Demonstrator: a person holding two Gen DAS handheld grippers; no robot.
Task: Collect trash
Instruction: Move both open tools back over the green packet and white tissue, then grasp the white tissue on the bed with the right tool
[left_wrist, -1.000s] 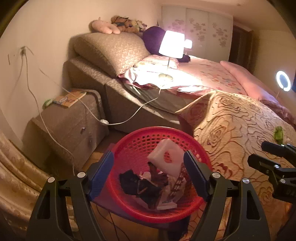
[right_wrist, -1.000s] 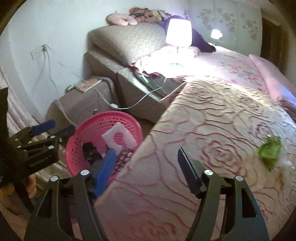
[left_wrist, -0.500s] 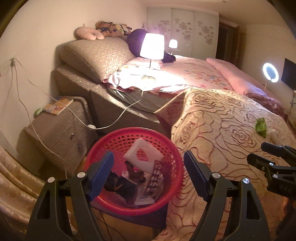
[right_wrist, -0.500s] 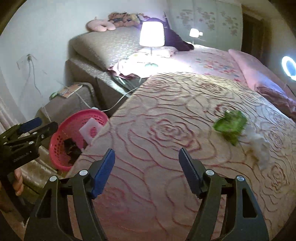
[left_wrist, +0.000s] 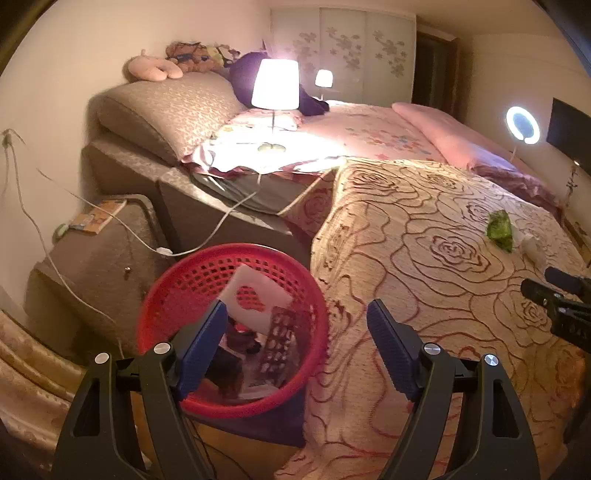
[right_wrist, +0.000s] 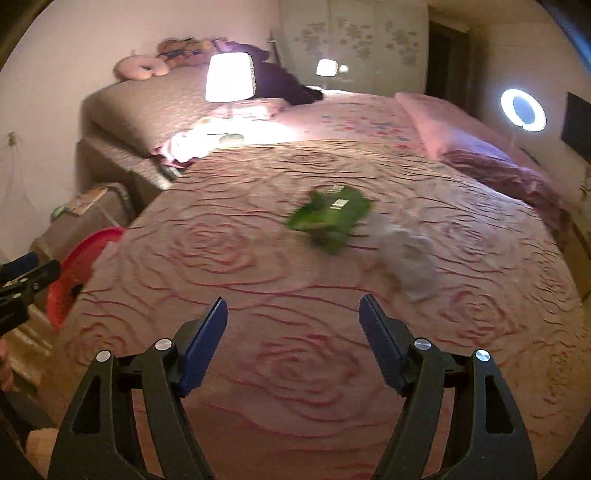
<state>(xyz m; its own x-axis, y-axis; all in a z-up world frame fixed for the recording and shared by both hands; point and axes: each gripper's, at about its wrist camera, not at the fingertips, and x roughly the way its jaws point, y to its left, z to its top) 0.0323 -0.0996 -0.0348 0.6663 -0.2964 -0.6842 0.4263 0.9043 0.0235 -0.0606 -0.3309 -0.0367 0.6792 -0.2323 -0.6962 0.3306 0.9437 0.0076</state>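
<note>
Currently the right gripper (right_wrist: 291, 328), jaws apart and empty, faces the green wrapper (right_wrist: 330, 217) at 12 o'clock on the bedspread (right_wrist: 229, 258); next: reach, clamp it, carry it to the red basket (left_wrist: 162, 295) under the likewise spread, empty left gripper (left_wrist: 295, 332).

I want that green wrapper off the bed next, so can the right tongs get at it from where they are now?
Probably yes. The right tongs are open and empty, facing the green wrapper, with only bare bedspread between them. A crumpled white piece lies close beside the wrapper, not across the approach.
</note>
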